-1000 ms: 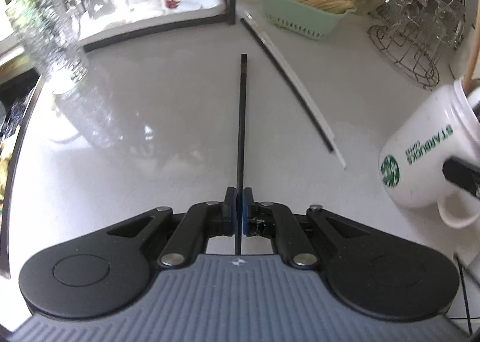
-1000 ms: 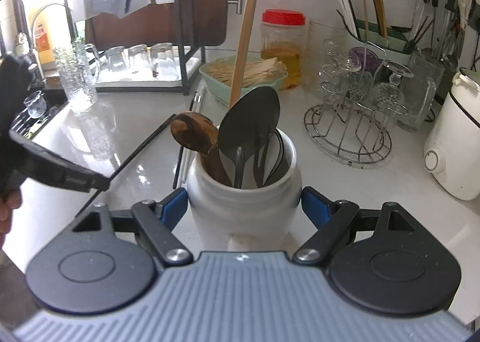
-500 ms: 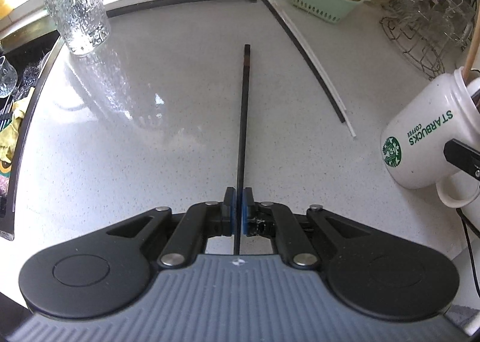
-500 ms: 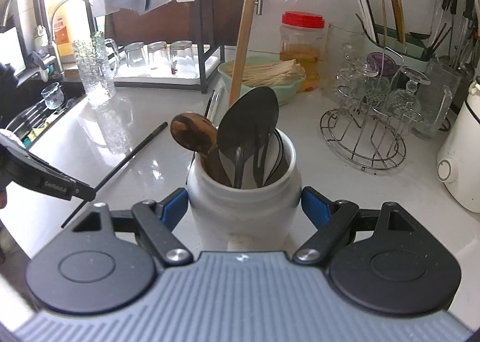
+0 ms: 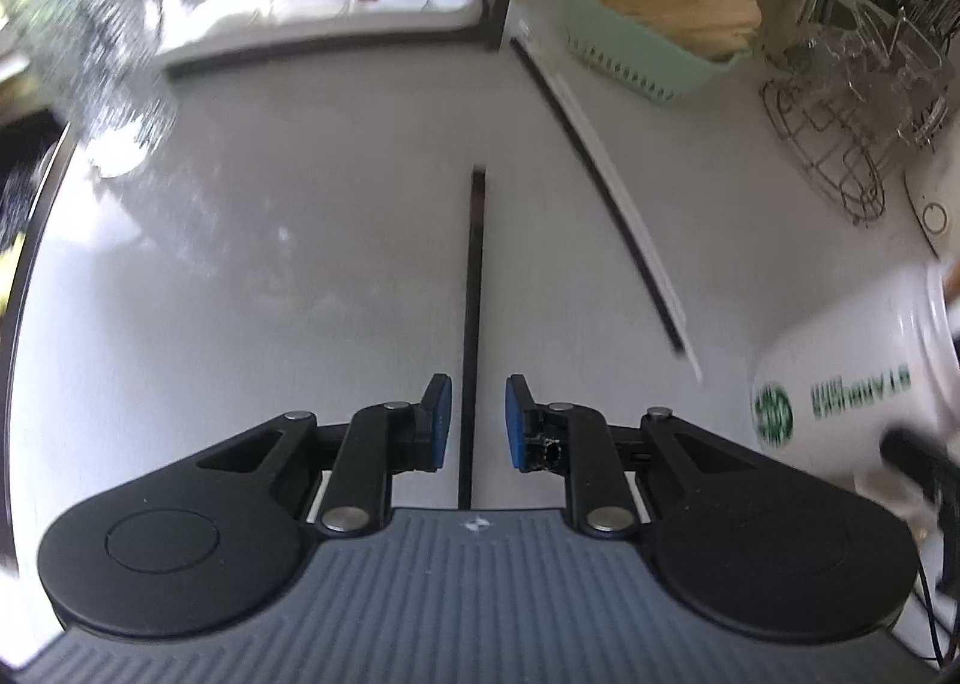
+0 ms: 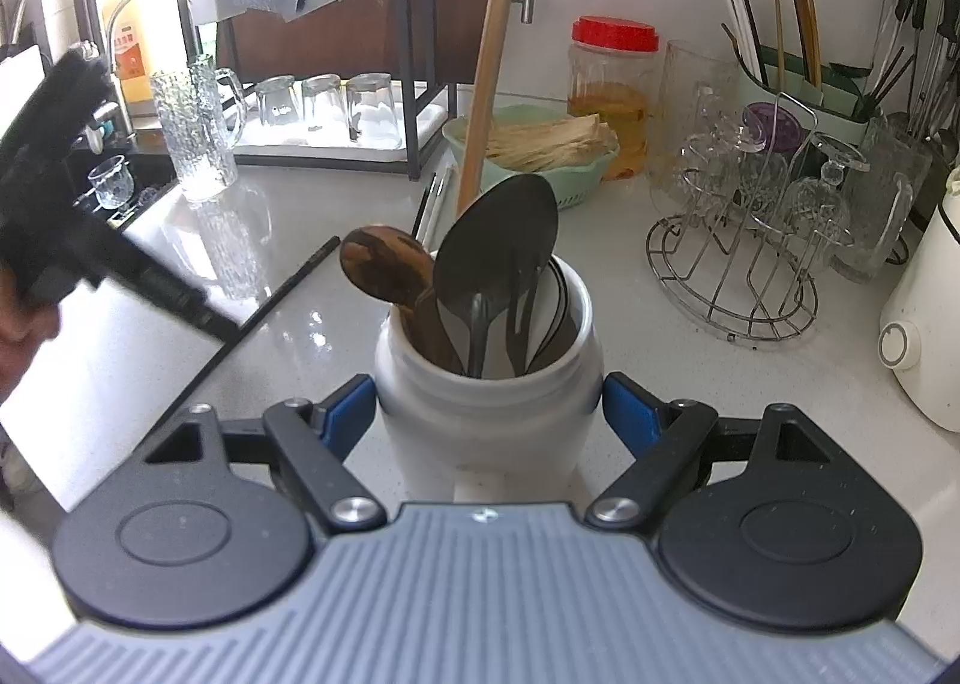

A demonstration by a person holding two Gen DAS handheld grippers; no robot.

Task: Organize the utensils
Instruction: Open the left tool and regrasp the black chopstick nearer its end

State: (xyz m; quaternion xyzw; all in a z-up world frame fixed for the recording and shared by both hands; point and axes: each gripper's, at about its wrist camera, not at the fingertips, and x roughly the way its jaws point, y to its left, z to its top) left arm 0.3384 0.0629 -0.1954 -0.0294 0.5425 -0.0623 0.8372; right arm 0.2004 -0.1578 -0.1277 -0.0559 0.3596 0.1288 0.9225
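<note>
Several utensils are already stowed in the mug [image 6: 487, 396], clamped by the right gripper [image 6: 487, 414]. Left gripper [image 5: 477, 420] jaws are opening around one black chopstick [image 5: 474, 288]; two more chopsticks [image 5: 606, 186] are left on the counter [image 5: 270, 276].

White mug [image 6: 489, 414] between the right gripper's [image 6: 487, 414] blue-padded fingers [image 6: 345, 414], green lettering and a round green logo on its side. Inside it, a black spoon [image 6: 498, 240], a mottled brown wooden spoon [image 6: 384, 270] and a pale wooden handle [image 6: 489, 60]. Black chopstick [image 5: 473, 324] running out between the left gripper's [image 5: 477, 420] blue pads. Pale grey speckled surface [image 5: 270, 294]. Beyond the fingers, a mint-green basket [image 5: 648, 60]; farther right, a red-lidded jar [image 6: 612, 84] of amber contents.
</note>
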